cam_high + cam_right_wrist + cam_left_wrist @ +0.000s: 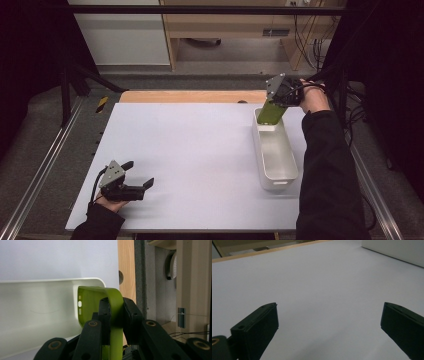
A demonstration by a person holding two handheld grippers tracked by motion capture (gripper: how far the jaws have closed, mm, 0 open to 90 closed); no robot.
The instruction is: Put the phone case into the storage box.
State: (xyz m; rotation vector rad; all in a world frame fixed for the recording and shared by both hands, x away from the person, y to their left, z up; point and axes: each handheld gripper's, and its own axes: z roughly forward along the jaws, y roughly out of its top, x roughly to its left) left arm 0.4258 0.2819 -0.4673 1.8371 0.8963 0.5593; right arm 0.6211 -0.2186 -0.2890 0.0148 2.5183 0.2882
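White bench (190, 150) first: mostly bare, wooden strip along its far edge. On its right side I see the long white tray (289, 175), nothing lying in it so far. My right hand-held gripper (279, 100) hangs over the tray's far end, jaws clamped on the wall of a green phone case (270, 113); the right gripper view shows the phone case (97, 305) pinched at its edge, its hollow side facing the tray (37, 312). My left hand-held gripper (139, 175) rests low at the near left of the bench, jaws spread wide, gripping nothing. Progress, as I judge it: pick-up done, case carried to the tray; lowering and letting go are left.
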